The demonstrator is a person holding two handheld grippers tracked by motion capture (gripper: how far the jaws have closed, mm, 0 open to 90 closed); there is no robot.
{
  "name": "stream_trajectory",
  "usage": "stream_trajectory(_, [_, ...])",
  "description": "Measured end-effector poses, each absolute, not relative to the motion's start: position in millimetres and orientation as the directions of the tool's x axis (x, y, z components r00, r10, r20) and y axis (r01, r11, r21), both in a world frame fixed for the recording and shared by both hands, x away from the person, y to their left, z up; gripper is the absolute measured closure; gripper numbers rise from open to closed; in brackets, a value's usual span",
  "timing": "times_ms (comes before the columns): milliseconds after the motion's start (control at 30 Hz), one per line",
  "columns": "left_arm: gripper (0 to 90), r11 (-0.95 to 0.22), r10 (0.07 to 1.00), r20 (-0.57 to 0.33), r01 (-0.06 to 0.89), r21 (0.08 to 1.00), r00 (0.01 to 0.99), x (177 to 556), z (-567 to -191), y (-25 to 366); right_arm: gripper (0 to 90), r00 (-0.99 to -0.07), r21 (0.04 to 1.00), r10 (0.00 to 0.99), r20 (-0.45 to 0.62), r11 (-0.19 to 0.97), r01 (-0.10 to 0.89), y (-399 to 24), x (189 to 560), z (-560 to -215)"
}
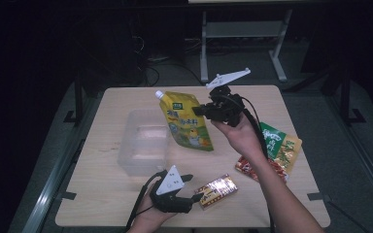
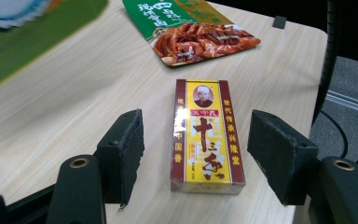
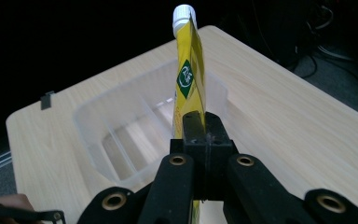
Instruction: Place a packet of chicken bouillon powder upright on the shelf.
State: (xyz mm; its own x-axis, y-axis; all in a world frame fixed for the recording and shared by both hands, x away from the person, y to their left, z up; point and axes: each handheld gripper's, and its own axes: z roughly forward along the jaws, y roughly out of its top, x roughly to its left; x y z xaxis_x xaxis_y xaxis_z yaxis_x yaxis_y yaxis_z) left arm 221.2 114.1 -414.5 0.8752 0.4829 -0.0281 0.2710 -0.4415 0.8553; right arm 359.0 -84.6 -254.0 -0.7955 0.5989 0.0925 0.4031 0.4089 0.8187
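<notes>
So, right gripper [image 3: 204, 140]: your jaws pinch the yellow spouted drink pouch [image 1: 187, 122], held above the clear plastic bin [image 1: 141, 145].
Left gripper [image 2: 196, 158]: jaws wide apart around the yellow-and-maroon box [image 2: 206, 135], flat on the tabletop [image 1: 126, 194].

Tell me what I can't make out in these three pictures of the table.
- Clear bin: high view, its right part is hidden by the yellow spout pouch.
- Red snack pack: high view, the right forearm crosses it.
- Yellow spout pouch: left gripper view, blurred and cut by the top-left edge.
- Yellow-and-red box: small print unreadable.
</notes>
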Motion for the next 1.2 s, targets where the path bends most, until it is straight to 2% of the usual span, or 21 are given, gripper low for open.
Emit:
stream_trajectory(700, [35.1,-0.456,0.487,-0.015,0.269,0.849,0.873,217,-420,129,90.0,-0.856,0.851,0.509,0.091,0.407,0.332,-18,363,-248])
stream_trajectory(1200, [34.4,-0.452,0.479,-0.034,0.279,0.847,0.877,216,-424,129,90.0,-0.874,0.837,0.467,0.131,0.421,0.350,27,375,-274])
